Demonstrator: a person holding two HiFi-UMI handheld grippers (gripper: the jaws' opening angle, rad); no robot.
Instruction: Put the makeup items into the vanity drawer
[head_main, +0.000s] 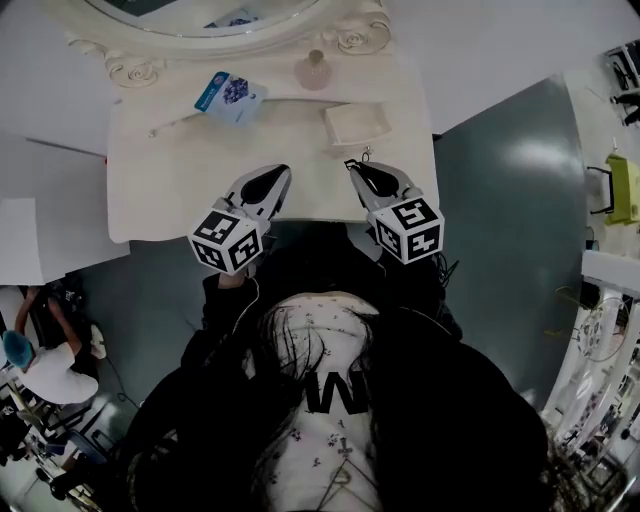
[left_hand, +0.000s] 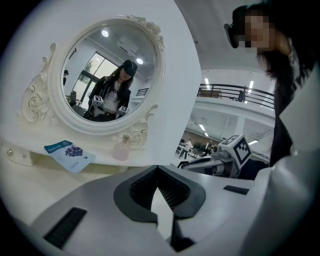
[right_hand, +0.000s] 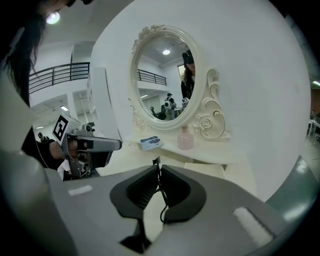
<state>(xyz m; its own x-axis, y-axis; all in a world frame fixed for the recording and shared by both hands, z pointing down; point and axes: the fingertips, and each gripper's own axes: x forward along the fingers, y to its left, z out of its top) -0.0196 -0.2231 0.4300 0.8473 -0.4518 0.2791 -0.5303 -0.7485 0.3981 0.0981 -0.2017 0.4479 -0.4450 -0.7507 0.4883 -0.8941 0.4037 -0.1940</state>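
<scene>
Cream-lacquered tabletop (head_main: 170, 180) of a vanity, with an oval carved mirror (left_hand: 107, 70) at the back.

Items on it:
- Blue-and-white sachet (head_main: 230, 97), lying flat at back left.
- Pink bottle (head_main: 313, 72), upright against the mirror base.
- Shallow cream compartment (head_main: 356, 123), empty, just right of the bottle. It is probably the vanity's small drawer pulled open, though the head view is too coarse to be sure.

Tools:
- Left hand-held gripper (head_main: 270, 178), over the front edge. Its jaws meet at the tips with nothing between them.
- Right hand-held gripper (head_main: 358, 168), near the front right and a short way short of the compartment. Its jaws are pinched on a thin dark wiry piece (right_hand: 163, 195) that dangles below them.

Step in hand, as judged: carrying the wiry piece to the compartment. Bring the tips in low over the open cavity, well inside its walls, and part the jaws only once the dangling end rests on the floor. So light a piece could snag on a pad or catch the rim. The sachet and bottle are still outside.
</scene>
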